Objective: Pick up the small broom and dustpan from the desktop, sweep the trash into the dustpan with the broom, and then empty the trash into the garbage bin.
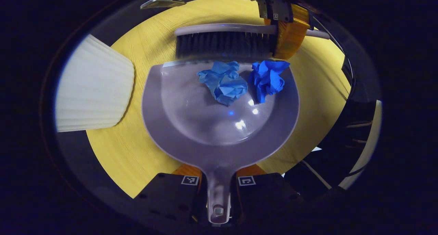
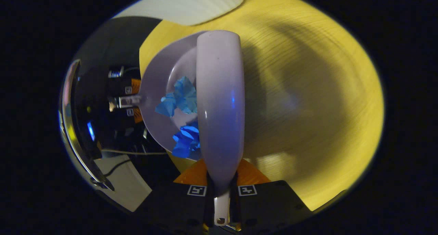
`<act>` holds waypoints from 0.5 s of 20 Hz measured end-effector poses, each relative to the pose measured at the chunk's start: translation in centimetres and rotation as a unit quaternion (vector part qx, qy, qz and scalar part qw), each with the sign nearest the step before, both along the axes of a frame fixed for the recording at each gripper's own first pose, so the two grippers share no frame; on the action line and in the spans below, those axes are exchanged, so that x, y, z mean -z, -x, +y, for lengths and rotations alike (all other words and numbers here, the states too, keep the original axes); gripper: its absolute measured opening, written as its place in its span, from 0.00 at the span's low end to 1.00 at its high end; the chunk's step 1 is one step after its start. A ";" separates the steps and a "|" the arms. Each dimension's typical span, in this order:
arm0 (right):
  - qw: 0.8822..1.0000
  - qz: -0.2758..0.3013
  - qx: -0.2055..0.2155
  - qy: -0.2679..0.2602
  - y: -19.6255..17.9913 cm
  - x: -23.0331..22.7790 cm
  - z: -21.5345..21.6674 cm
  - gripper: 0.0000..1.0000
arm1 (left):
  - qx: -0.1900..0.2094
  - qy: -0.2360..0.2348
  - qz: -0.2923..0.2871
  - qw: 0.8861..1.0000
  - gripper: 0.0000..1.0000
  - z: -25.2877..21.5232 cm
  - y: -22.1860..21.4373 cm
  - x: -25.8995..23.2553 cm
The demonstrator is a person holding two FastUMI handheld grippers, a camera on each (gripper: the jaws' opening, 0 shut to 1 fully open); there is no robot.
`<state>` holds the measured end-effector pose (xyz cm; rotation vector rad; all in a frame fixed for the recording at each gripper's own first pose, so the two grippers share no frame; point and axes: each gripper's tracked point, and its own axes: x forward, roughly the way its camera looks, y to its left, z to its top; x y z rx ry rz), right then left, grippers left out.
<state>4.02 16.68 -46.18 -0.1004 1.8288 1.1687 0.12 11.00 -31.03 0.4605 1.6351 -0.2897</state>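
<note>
Clamping the handle of the grey plastic dustpan (image 1: 219,125), the left gripper (image 1: 219,187) is steadying it on the yellow wooden desktop (image 1: 137,149). Two crumpled blue paper wads (image 1: 224,82) are lying inside the dustpan, just behind its front lip. Right gripper (image 2: 222,194) is gripping the grey black-bristled broom (image 2: 220,101) at that lip. Sweeping appears done; emptying into the white ribbed garbage bin (image 1: 92,88) beside the dustpan remains.

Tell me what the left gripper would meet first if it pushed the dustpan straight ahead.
Probably the broom: its bristles stand right at the front lip of the dustpan, which the left gripper holds by the handle. Depth is unclear.

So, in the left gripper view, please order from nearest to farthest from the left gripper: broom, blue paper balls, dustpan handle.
1. Dustpan handle, between the left gripper fingers.
2. Blue paper balls, on the pan's far part.
3. Broom, beyond the pan's front edge.
</note>
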 end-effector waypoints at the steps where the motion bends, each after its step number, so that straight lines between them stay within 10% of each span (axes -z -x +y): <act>1: 0.999 -0.008 0.038 -0.018 -0.3 -0.2 0.3 0.19 | -0.006 0.004 -0.017 1.000 0.27 -0.3 -0.5 -0.2; 4: 0.981 -0.107 0.156 -0.051 -2.3 1.1 -0.4 0.19 | -0.011 0.019 -0.085 0.996 0.25 -1.0 -1.4 -0.4; 10: 0.886 -0.209 0.407 -0.071 -0.4 2.3 0.5 0.18 | 0.001 0.051 -0.184 0.982 0.25 -2.0 -4.1 -2.0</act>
